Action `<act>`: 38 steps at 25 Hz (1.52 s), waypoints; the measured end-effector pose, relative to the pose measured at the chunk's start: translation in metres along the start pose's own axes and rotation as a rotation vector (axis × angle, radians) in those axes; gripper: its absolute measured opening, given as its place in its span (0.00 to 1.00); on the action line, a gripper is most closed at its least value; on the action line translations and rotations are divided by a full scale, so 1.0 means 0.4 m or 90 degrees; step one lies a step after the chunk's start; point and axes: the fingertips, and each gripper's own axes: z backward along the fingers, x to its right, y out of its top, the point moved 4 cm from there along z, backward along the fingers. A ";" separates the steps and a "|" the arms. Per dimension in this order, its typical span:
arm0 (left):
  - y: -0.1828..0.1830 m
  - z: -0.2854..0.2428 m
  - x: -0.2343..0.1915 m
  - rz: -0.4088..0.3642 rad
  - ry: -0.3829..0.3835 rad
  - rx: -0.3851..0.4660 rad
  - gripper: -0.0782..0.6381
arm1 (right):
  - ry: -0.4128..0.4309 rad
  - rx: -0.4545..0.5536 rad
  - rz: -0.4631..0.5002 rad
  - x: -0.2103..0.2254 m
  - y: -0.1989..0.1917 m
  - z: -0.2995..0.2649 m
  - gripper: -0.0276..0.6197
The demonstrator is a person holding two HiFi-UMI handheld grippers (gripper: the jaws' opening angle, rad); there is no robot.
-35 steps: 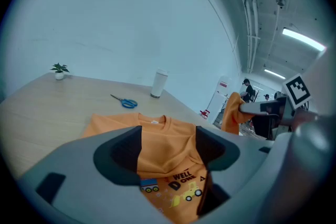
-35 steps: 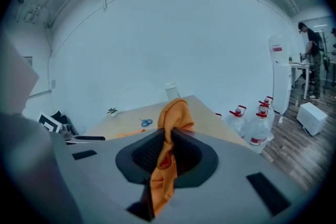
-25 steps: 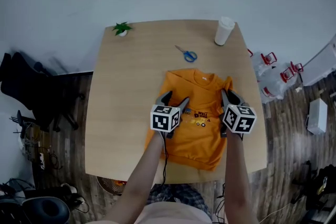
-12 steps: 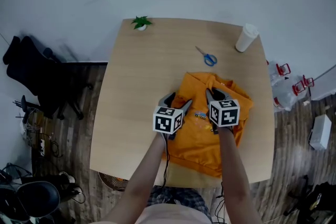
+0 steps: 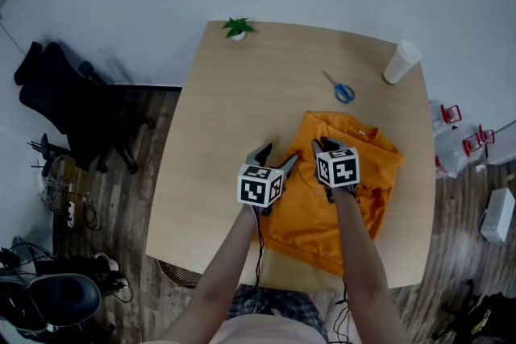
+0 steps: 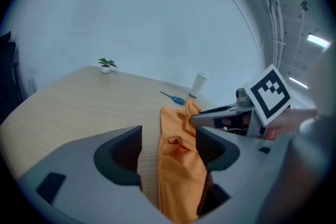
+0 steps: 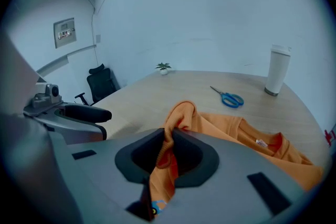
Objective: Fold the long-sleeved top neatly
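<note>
Nearest me, my left gripper (image 5: 275, 157) hangs released, jaws apart around the left edge of the orange top (image 5: 310, 209), probably ready to pin it. My right gripper (image 5: 325, 146) is clenched on a ribbed fold, raised, I judge, to carry it across. The top lies toward the desk's (image 5: 234, 117) near right corner, with scissors (image 5: 342, 90) beyond.

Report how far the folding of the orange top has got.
Done: no flat fold yet; the orange top lies rumpled on the table. In hand: the right claw is shut on a ribbed edge, held up; the left claw stands open around its left edge. Left: lay this fold flat, then the rest.
</note>
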 end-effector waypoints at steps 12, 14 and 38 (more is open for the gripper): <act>-0.025 0.035 -0.035 0.014 0.017 -0.004 0.54 | 0.090 0.076 -0.039 -0.070 0.029 -0.004 0.34; -0.023 0.037 -0.036 0.014 0.017 -0.002 0.54 | 0.097 0.096 -0.049 -0.069 0.038 0.009 0.36; 0.126 -0.179 0.118 -0.205 -0.092 -0.097 0.55 | -0.107 0.114 -0.044 0.341 -0.079 0.366 0.45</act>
